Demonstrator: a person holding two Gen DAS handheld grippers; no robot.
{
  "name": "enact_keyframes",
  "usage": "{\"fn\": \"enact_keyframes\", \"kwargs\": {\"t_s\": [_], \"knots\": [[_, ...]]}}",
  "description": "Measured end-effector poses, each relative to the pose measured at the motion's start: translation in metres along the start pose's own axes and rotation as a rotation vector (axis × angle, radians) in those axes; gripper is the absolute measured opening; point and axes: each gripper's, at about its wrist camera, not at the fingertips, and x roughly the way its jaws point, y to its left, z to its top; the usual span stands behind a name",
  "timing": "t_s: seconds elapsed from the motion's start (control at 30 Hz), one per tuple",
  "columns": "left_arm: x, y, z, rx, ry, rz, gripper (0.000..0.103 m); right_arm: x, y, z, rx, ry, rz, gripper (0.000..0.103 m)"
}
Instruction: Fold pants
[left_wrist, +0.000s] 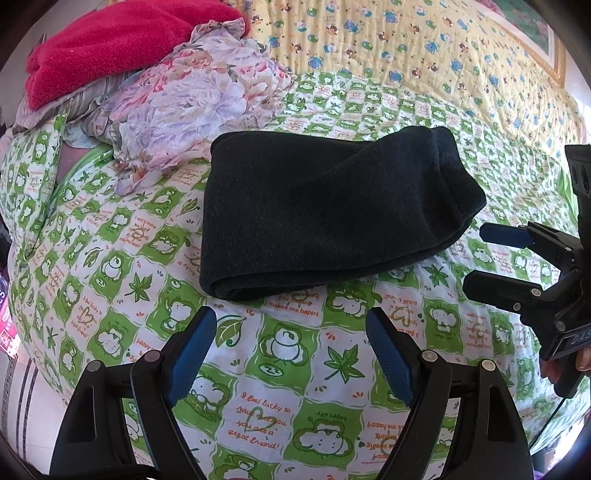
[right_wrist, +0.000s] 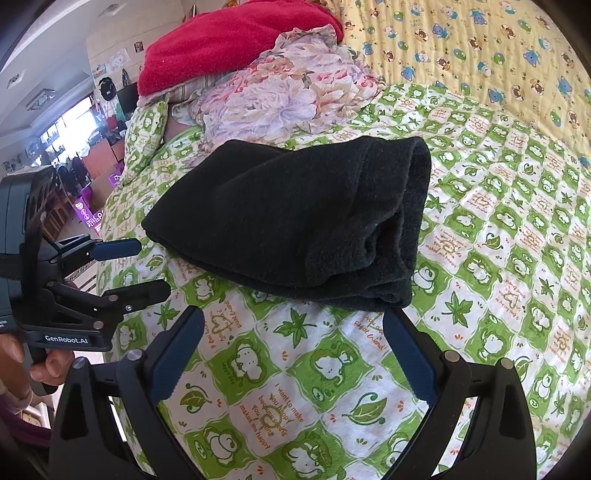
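The black pants (left_wrist: 325, 206) lie folded into a thick rectangular bundle on the green-and-white patterned bedspread (left_wrist: 288, 369); they also show in the right wrist view (right_wrist: 303, 218). My left gripper (left_wrist: 291, 332) is open and empty, a little in front of the bundle's near edge. My right gripper (right_wrist: 293, 332) is open and empty, just in front of the bundle's near right corner. Each gripper shows in the other's view: the right one at the right edge (left_wrist: 476, 258), the left one at the left edge (right_wrist: 147, 266), both apart from the pants.
A crumpled floral cloth (left_wrist: 184, 99) and a red fleece blanket (left_wrist: 110, 40) are heaped behind the pants to the left. A yellow cartoon-print quilt (left_wrist: 424, 48) covers the far side. The bed's left edge (right_wrist: 110, 229) drops toward a cluttered room.
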Motion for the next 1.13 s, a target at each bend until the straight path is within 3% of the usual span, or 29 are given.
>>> {"fn": "enact_keyframes", "kwargs": {"t_s": [0.6, 1.13], "knots": [[-0.013, 0.012, 0.022, -0.07, -0.085, 0.008, 0.083, -0.008, -0.016, 0.009, 0.078, -0.047, -0.01, 0.097], [-0.007, -0.001, 0.03, -0.031, -0.069, -0.004, 0.084, -0.014, -0.017, 0.009, 0.074, -0.061, -0.013, 0.097]]}}
